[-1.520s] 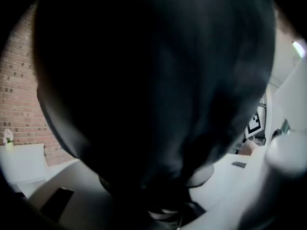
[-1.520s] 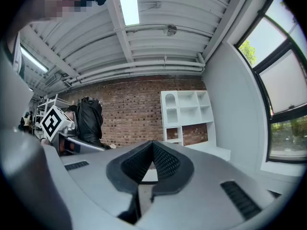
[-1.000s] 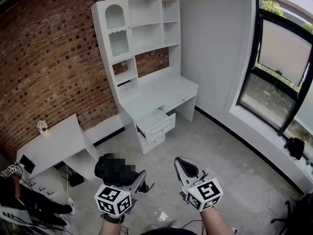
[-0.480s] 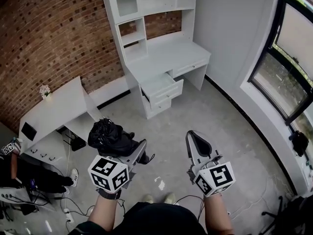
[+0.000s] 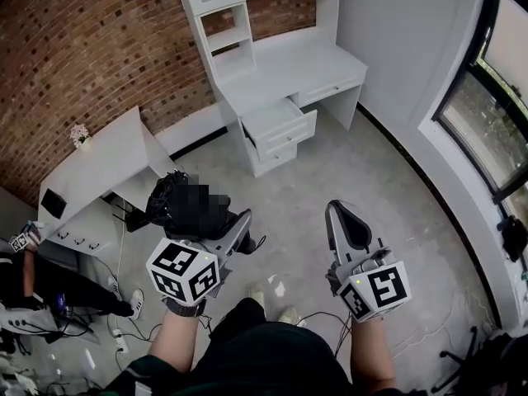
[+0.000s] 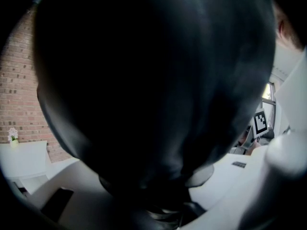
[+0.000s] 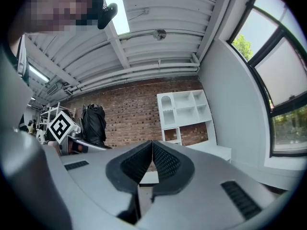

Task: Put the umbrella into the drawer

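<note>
Room: grey concrete floor (image 5: 396, 180), brick wall (image 5: 99, 48) behind, windows (image 5: 487, 97) to the right.
Right tongs (image 5: 340, 214): nearest; pads pressed together with nothing between them.
Left tongs (image 5: 221, 228): clamped wide on the umbrella (image 5: 167, 209), which is held up over the floor, well apart from the drawer (image 5: 279, 120).
Umbrella, form: black folded bundle, cloth loose and crumpled (seen from its own tongs, the umbrella (image 6: 153, 90) blocks nearly everything).
Umbrella, handling: likely light; soft, slippery cloth over stiff ribs and shaft, so it may sag or slide in a shallow hold.
Umbrella, hold: best across the bundle's middle, where the ribs back the cloth; loose folds alone would probably pull free.
Side table (image 5: 99, 167): white, at left, with a small flower pot (image 5: 79, 133) on its far corner.
Far table (image 5: 289, 68): white, with shelving (image 5: 247, 7) above.
Drawer: upper one pulled open, looks empty; receiving place, not yet reached.
</note>
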A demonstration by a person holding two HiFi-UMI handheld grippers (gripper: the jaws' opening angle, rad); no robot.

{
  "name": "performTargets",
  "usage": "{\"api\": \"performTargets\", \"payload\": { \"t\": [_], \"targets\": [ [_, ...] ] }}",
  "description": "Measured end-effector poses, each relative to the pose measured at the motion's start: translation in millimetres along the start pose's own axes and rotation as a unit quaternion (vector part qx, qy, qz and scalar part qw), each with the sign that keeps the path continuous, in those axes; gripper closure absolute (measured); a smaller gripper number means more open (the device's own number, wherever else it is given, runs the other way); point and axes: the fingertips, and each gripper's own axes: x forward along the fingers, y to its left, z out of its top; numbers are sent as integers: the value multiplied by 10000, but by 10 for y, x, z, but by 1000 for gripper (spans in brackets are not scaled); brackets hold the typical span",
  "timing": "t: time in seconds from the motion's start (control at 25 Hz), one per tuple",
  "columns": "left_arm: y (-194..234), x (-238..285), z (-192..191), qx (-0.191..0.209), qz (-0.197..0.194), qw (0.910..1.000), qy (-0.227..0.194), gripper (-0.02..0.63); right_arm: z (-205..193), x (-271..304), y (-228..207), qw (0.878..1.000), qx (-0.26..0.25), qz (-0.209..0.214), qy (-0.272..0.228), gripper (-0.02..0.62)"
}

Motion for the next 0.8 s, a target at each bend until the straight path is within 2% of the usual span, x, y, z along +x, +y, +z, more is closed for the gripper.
{"api": "performTargets", "payload": {
  "t": [0.4, 0.8],
  "targets": [
    [416, 683, 65, -106, -208, 9997, 47, 405, -149, 605, -399, 9997, -51, -174, 180, 591],
    [1492, 1626, 327, -19, -445, 9989, 170, 405, -257, 1948, -756, 9987, -137, -380, 324, 591]
  ]
}}
